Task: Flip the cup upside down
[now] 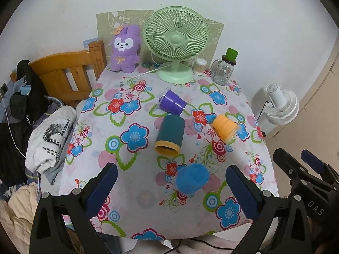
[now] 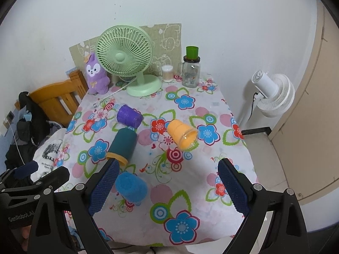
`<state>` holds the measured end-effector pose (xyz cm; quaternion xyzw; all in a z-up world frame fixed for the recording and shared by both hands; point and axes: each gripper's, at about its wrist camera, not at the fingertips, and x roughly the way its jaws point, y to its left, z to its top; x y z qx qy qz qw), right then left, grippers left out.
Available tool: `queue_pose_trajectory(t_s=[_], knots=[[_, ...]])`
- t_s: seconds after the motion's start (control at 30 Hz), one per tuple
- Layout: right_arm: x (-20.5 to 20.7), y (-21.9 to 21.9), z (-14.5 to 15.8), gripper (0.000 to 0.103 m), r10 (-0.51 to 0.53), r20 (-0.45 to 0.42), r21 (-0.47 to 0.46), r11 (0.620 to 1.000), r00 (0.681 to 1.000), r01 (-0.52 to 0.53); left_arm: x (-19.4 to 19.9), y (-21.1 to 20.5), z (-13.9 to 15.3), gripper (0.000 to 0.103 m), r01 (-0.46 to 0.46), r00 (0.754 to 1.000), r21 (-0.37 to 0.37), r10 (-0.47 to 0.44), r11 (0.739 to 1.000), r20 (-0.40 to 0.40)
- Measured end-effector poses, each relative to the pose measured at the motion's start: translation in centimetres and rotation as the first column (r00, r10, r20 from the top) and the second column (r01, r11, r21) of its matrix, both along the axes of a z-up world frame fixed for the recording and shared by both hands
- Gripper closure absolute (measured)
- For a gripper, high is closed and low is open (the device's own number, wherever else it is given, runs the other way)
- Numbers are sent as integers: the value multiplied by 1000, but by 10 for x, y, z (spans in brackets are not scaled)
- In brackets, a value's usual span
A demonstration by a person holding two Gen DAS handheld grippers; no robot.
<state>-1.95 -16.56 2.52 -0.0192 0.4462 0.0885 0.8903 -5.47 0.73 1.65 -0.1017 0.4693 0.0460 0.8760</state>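
Right wrist view hides part of the teal cup's (image 2: pixel 122 146) rim behind your right gripper's (image 2: pixel 167 187) finger. You have four cups lying sideways; the blue cup (image 1: pixel 191 178) sits between your left gripper's (image 1: pixel 171 187) wide-open, empty fingers.

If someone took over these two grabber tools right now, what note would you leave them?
Left gripper: open, empty, above the near table edge.
Right gripper: open, empty, beside it.
Cups, all lying on their sides on the floral tablecloth: blue cup nearest, teal cup, orange cup, purple cup.
Done: none stands upside down.
Left: grasp a cup, probably the blue one, and set it rim down.
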Motion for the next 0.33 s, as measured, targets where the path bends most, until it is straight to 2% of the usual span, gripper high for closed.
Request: queue_pose_trajectory(t_s=[0.33], knots=[[3, 2, -1, 8, 8, -2, -3, 1000, 1000, -8, 4, 0, -2, 0, 15, 1000, 4, -15, 1000, -6]])
